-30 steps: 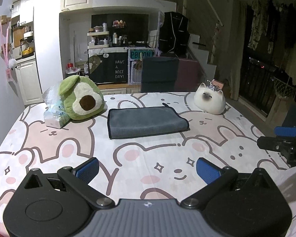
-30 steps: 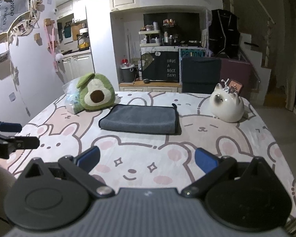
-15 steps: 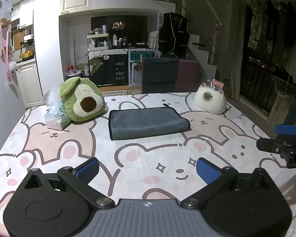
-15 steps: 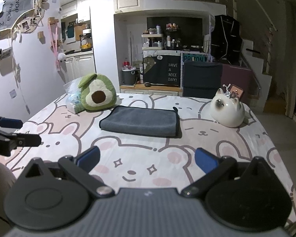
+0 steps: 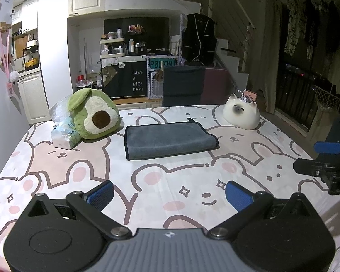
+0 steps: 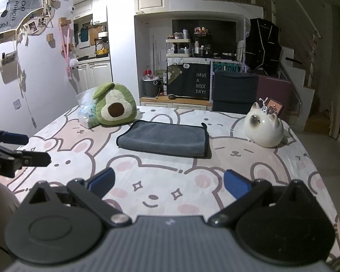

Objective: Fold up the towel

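Note:
A grey towel [image 5: 168, 140] lies folded into a flat rectangle in the middle of the table; it also shows in the right wrist view [image 6: 164, 139]. My left gripper [image 5: 169, 196] is open and empty, held above the table's near edge, well short of the towel. My right gripper [image 6: 168, 182] is open and empty too, at the near edge and apart from the towel. Each gripper shows at the side of the other's view.
A table with a bunny-print cloth [image 5: 79, 165]. A green avocado plush [image 5: 93, 116] and a plastic packet [image 5: 62, 128] sit left of the towel. A white cat-shaped ceramic [image 5: 241, 114] sits to its right. A dark chair [image 5: 183, 86] stands behind the table.
Both grippers have drawn slightly back and up from the table. The towel has not moved.

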`<move>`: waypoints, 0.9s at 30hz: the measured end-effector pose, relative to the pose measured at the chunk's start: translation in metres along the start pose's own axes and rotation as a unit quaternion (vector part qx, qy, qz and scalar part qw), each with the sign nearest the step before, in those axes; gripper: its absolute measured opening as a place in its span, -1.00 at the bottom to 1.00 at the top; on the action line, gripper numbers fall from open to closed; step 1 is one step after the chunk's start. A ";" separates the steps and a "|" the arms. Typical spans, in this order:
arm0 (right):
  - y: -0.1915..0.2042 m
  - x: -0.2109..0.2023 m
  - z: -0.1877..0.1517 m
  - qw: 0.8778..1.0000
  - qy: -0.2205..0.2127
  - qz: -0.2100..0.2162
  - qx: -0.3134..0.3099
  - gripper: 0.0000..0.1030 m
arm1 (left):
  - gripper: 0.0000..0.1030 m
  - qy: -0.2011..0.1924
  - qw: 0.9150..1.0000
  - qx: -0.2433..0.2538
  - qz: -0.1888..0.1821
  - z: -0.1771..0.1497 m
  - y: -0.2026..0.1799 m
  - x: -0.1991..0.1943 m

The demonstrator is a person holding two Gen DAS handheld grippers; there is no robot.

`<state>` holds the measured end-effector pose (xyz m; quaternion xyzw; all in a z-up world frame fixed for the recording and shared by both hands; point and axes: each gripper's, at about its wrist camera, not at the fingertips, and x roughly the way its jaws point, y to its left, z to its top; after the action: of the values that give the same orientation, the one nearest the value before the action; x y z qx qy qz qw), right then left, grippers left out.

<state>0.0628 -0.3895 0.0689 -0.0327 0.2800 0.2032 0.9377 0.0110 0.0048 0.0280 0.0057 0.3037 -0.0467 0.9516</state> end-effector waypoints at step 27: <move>0.001 0.002 -0.001 1.000 0.002 0.002 0.000 0.99 | 1.00 0.000 1.000 -0.002 -0.002 -0.001 -0.001 0.000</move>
<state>0.0629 -0.3880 0.0670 -0.0322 0.2816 0.2053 0.9368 0.0104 0.0043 0.0277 0.0028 0.3040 -0.0477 0.9515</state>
